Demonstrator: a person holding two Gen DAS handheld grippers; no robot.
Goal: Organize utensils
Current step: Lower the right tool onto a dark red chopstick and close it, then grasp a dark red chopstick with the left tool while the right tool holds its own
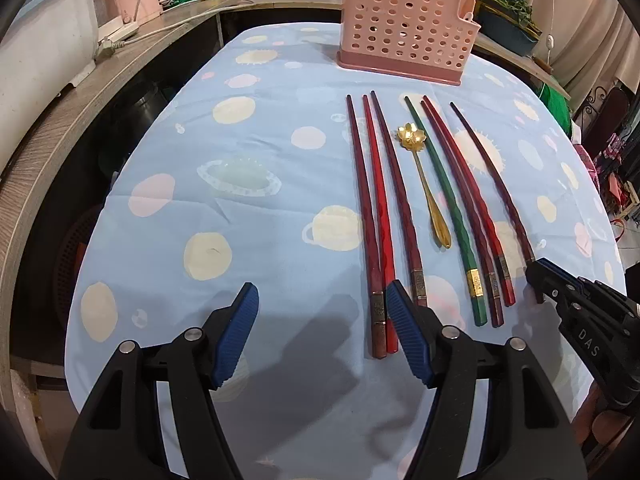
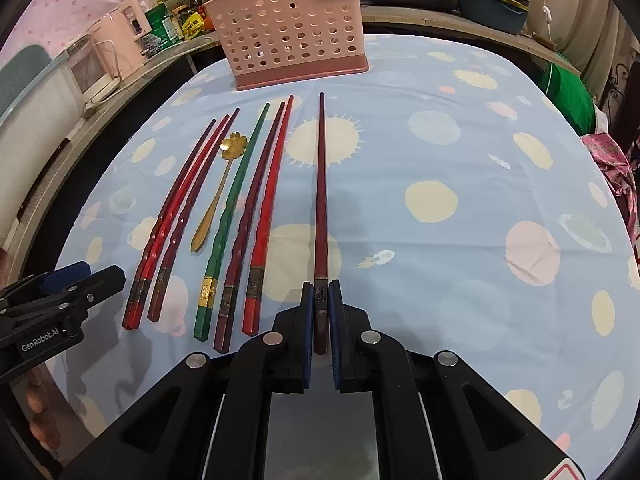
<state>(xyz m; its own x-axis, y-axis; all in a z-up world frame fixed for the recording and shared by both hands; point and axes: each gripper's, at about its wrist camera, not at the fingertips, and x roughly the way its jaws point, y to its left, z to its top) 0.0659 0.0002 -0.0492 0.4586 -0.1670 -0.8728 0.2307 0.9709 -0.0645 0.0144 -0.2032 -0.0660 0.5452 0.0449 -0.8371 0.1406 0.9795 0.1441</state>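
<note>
Chopstick [image 2: 321,200], thin, stiff and slick: your right gripper [image 2: 321,312] pinches its banded butt end; your left gripper [image 1: 322,332] stands spread, holding nothing.

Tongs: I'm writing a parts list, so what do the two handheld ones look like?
Both the left tongs and the right tongs are matte black plastic linkages with round silver pivot pins and ribbed blue pads. White lettering marks their sides: "GenRobot.AI" on the left one, "DAS" on the right one. No cables or sleeves show.
</note>
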